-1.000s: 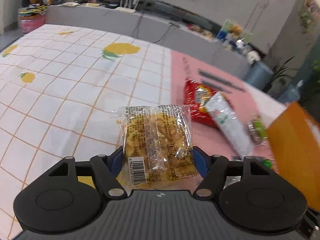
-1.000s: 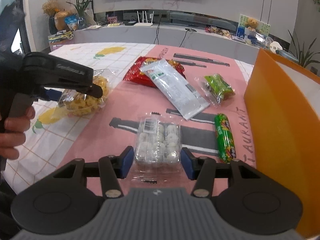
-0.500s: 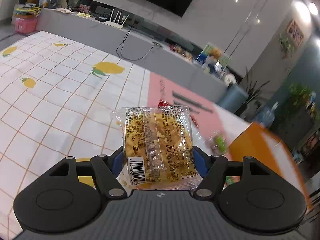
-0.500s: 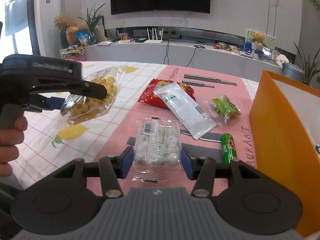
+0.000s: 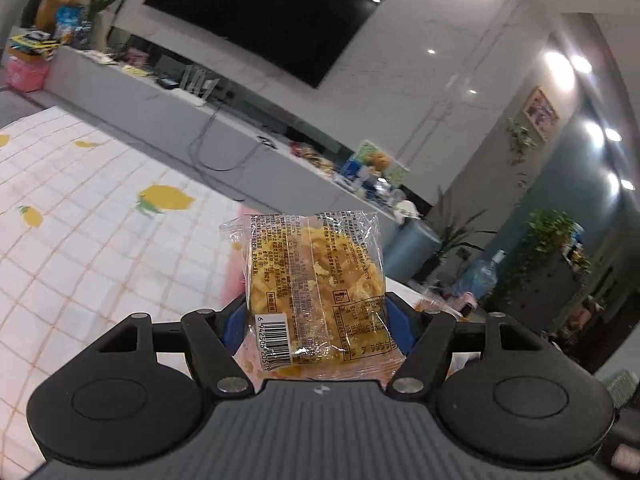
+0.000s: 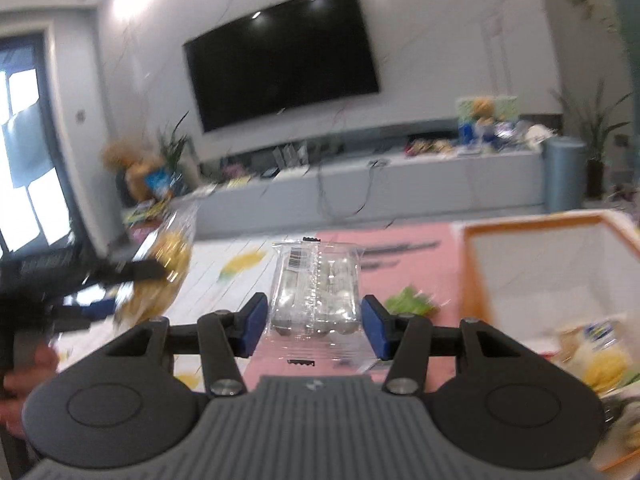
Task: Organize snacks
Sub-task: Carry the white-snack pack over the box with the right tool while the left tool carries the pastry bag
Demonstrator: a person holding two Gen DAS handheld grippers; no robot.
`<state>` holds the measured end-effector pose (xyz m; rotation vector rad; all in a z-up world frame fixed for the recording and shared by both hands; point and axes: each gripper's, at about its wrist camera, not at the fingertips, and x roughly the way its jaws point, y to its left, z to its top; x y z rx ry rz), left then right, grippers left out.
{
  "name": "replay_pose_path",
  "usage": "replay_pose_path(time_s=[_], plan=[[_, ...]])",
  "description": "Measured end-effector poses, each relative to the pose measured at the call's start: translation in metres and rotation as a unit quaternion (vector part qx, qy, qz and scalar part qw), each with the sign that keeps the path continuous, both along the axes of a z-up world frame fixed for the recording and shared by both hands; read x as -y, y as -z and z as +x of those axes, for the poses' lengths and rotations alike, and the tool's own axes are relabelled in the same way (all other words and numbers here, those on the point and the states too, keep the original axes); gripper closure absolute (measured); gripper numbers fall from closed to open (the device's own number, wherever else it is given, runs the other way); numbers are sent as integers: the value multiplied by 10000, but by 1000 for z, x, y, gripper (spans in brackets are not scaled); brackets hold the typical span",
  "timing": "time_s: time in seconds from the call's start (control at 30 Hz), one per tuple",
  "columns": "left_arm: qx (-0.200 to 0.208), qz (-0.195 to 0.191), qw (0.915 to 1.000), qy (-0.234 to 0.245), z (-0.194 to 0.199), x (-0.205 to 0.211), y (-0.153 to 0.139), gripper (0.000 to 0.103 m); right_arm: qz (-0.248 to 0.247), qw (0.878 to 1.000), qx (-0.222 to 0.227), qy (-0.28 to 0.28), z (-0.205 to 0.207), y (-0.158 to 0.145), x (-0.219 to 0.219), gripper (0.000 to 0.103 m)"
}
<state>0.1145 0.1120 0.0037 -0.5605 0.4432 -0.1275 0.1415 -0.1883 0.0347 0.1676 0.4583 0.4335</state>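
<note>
My left gripper [image 5: 316,322] is shut on a clear bag of yellow snacks [image 5: 316,288], held upright well above the lemon-print tablecloth [image 5: 80,220]. In the right wrist view my right gripper [image 6: 314,322] is shut on a clear pack of white round sweets [image 6: 314,292], lifted off the pink mat [image 6: 400,248]. The same yellow bag [image 6: 168,272] and the left gripper [image 6: 132,276] show blurred at the left, with a hand [image 6: 24,368] below. The orange box [image 6: 540,264] with a white inside lies at the right, with several snack packets [image 6: 600,356] in it.
A green snack packet [image 6: 408,300] lies on the pink mat beside the orange box. A long grey TV bench [image 6: 400,184] with clutter runs behind the table under a wall television [image 6: 280,56]. Potted plants [image 5: 552,236] and a grey bin [image 6: 564,172] stand at the right.
Both grippers have risen and tilted upward with their packs held; the table dropped low in both views. The orange box's inside has come into the right wrist view.
</note>
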Motion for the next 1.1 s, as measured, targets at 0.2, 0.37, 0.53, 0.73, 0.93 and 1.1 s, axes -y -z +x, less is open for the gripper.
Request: replay_pose_path(time_s=[0.2, 0.37, 0.53, 0.73, 0.93, 1.1], plan=[[77, -196, 9987, 456, 6, 24, -5, 24, 26, 9979, 91, 646, 13, -11, 51, 52], [78, -275, 9974, 667, 15, 36, -3, 24, 10, 9942, -283, 1035, 38, -3, 84, 52], [-33, -406, 9955, 853, 25, 48, 3, 24, -53, 9906, -824, 1087, 67, 21, 90, 52], [-110, -390, 9941, 1009, 33, 57, 10, 24, -185, 9857, -1404, 914, 99, 43, 82, 52], [-187, -353, 9936, 1057, 32, 57, 14, 24, -170, 9829, -1591, 908, 113, 46, 86, 52], [-242, -487, 9926, 1082, 32, 54, 16, 24, -2, 9835, -1548, 942, 112, 46, 89, 52]])
